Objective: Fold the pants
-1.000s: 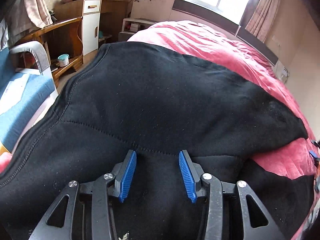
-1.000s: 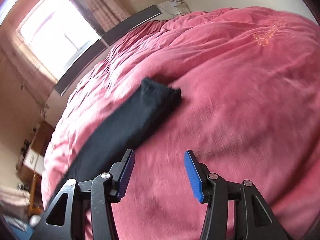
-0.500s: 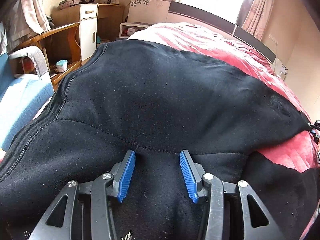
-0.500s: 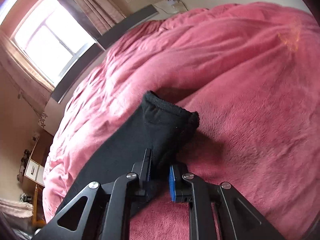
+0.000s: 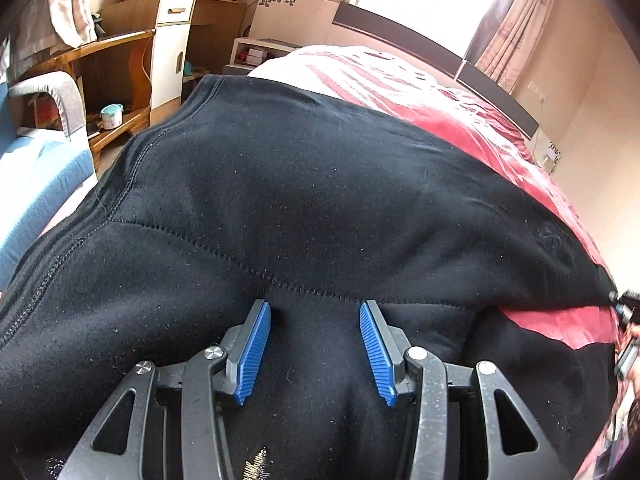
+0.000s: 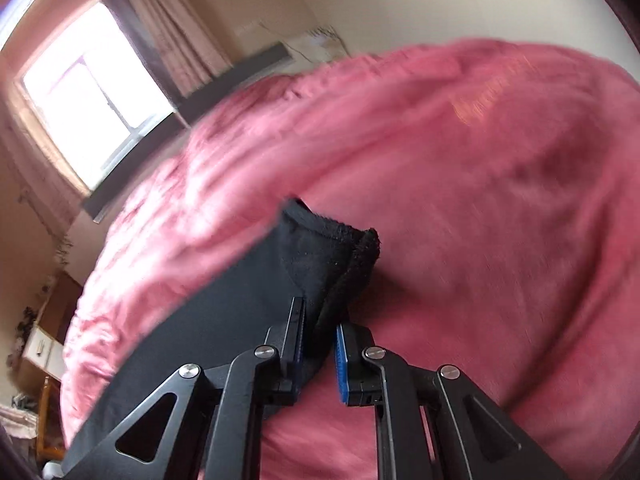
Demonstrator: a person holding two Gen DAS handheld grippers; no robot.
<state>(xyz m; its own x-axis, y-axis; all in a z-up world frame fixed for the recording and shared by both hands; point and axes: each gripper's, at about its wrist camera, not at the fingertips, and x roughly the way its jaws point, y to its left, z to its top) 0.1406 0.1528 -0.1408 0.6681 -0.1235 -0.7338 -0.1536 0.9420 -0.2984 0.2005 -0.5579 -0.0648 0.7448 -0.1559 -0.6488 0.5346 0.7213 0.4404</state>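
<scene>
Black pants (image 5: 304, 184) lie spread over a red bed cover (image 5: 472, 128). In the left wrist view my left gripper (image 5: 314, 312) is open, its blue pads resting on the fabric near a stitched seam, with cloth bulging between them. In the right wrist view my right gripper (image 6: 318, 320) is shut on the cuff end of a pant leg (image 6: 320, 248), lifted a little off the pink-red cover (image 6: 500, 200). The leg runs back to the lower left. The right gripper also shows at the far right edge of the left wrist view (image 5: 624, 312).
A blue sofa with a grey armrest (image 5: 52, 92) and a wooden cabinet (image 5: 168, 40) stand left of the bed. A window (image 6: 92, 92) with curtains and a dark headboard (image 5: 440, 48) lie beyond the bed.
My right gripper came down onto the pant leg cuff, closed on it and has lifted it. My left gripper has stayed open on the fabric, tilting slightly lower.
</scene>
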